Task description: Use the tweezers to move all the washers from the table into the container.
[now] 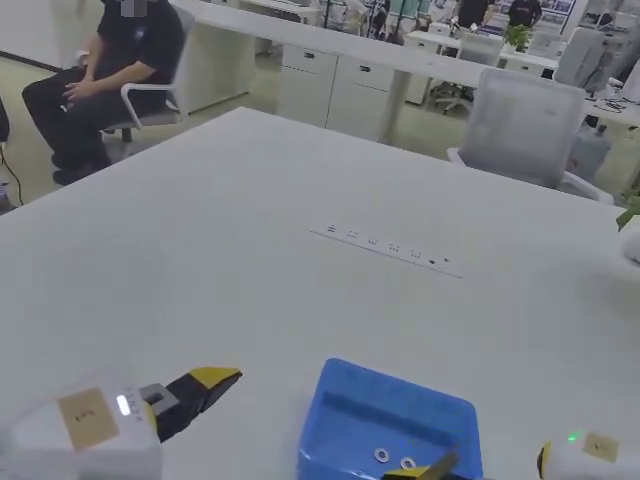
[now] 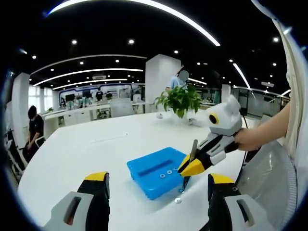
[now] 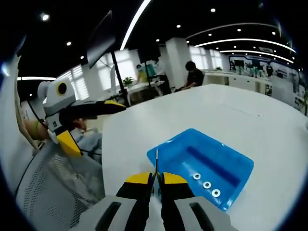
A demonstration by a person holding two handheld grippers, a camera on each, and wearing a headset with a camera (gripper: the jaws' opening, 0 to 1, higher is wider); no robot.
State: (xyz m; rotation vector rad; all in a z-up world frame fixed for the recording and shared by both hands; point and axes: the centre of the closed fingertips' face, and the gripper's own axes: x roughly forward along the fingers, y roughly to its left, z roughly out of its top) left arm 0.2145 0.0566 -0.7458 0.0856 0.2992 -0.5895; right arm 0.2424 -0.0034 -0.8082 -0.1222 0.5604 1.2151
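Now the right gripper point(image 2: 190, 168) pinches the tweezers point(image 2: 194, 149), tips near a washer point(image 2: 178, 200) beside the blue container point(image 2: 149, 186), while the left gripper point(image 2: 159, 179) jaws gape apart

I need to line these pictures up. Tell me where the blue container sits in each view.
Head view: blue container at the bottom edge, right of centre.
Left gripper view: blue container just below centre, beyond the open left gripper.
Right gripper view: blue container right of centre, past the tweezers held by the right gripper.
Shared landmark: the washers lying inside it.
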